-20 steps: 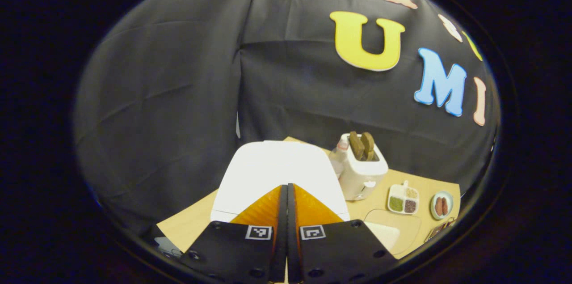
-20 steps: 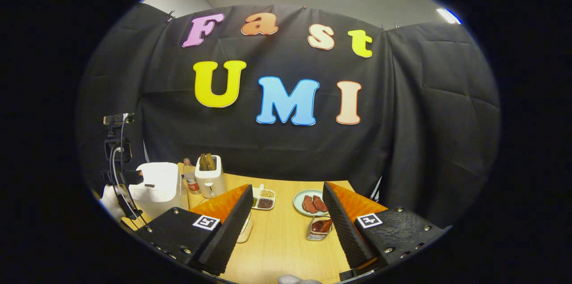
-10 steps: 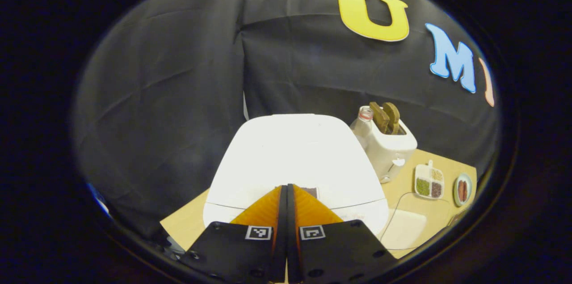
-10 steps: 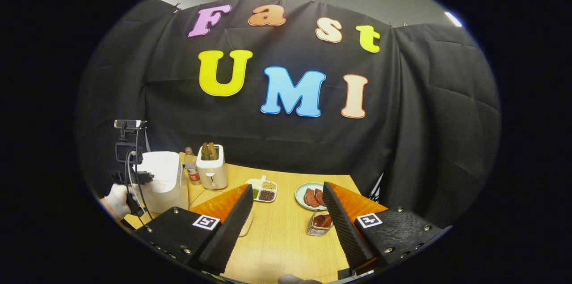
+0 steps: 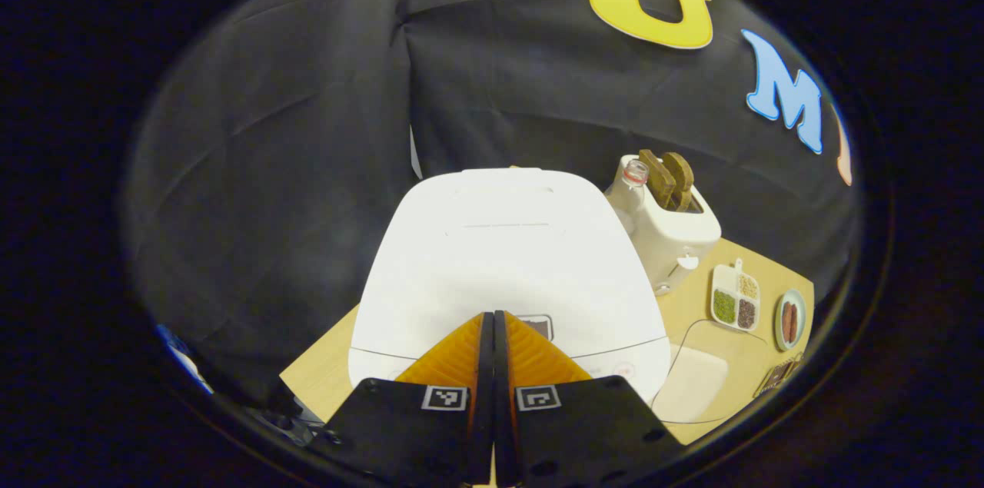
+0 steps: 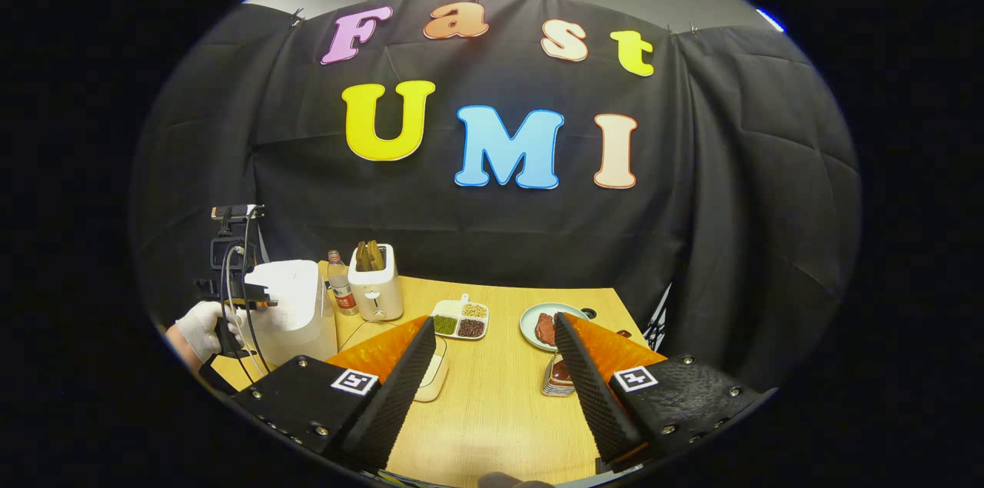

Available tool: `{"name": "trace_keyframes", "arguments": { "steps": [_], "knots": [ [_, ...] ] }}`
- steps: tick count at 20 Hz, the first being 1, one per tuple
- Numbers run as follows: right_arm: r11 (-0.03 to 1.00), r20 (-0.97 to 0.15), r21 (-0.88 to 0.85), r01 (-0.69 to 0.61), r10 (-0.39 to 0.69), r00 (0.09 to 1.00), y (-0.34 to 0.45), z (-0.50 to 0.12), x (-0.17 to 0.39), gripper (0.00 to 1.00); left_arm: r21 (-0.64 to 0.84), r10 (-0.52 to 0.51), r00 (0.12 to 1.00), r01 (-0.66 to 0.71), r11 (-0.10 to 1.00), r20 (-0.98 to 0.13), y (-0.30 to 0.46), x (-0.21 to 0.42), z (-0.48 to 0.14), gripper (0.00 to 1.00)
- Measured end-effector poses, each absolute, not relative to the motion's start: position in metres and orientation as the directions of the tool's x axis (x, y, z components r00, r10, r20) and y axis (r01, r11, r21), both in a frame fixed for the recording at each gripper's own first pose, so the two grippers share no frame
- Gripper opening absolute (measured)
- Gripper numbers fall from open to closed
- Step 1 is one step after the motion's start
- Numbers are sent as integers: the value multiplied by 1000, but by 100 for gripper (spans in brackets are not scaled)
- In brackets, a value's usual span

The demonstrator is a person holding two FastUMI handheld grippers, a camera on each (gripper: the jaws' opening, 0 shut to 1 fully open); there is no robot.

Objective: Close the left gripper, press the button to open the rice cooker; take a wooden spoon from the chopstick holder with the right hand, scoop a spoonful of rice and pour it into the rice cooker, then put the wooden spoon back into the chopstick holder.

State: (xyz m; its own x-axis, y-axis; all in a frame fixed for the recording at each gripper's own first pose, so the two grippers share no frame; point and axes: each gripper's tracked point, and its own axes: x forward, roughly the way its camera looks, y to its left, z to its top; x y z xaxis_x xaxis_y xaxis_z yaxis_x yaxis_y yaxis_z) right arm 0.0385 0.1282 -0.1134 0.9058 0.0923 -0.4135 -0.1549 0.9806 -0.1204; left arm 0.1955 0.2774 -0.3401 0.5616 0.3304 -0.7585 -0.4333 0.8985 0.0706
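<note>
The rice cooker (image 5: 503,257) sits directly ahead of and below my left gripper (image 5: 493,317), lid down. Its front panel, with a small dark window (image 5: 536,325) just right of my fingertips, now lies right under the tips. Over the last second the cooker has grown from a partial white slab to a body spanning most of the lower left gripper view, so I judge the left gripper has descended and advanced toward the front edge. Its fingers are pressed together with no gap, holding nothing, as the first step requires. I cannot tell whether the tips are touching the panel yet, and the release button itself is not clearly distinguishable (it may be hidden beneath the fingers).

In the right gripper view, the same cooker (image 6: 296,303) stands far to the left, with a gloved hand (image 6: 201,321) holding the left tool against its near side. My right gripper (image 6: 492,353) hovers over the wooden table (image 6: 492,411), fingers spread wide and empty; it has drifted slightly forward.

Beyond the cooker, to its right, stand a bottle (image 5: 632,179) and a toaster (image 5: 673,230), then a divided dish of grains (image 5: 734,300) and a plate (image 5: 789,319). I cannot identify the chopstick holder with certainty.

Judgement: the press is imminent; the lid remains unopened.
</note>
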Motion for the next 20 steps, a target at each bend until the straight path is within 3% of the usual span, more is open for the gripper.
{"name": "trace_keyframes", "arguments": {
  "steps": [10,14,17,18,20],
  "knots": [
    [981,-437,-95,-167,110,893,132,-123,39,96,50,312,583,-421,906,-750,276,199,-331,6],
    [980,-445,-89,-180,122,887,137,-127,37,96,59,333,616,-421,905,-714,274,200,-322,12],
    [980,-443,-89,-177,120,888,136,-126,38,96,69,338,635,-409,910,-695,275,203,-312,9],
    [980,-441,-88,-177,121,889,137,-125,38,96,73,358,651,-422,904,-670,278,206,-304,9],
    [980,-434,-88,-179,124,892,137,-124,39,96,98,429,750,-444,891,-504,288,223,-261,9]
  ]
}}
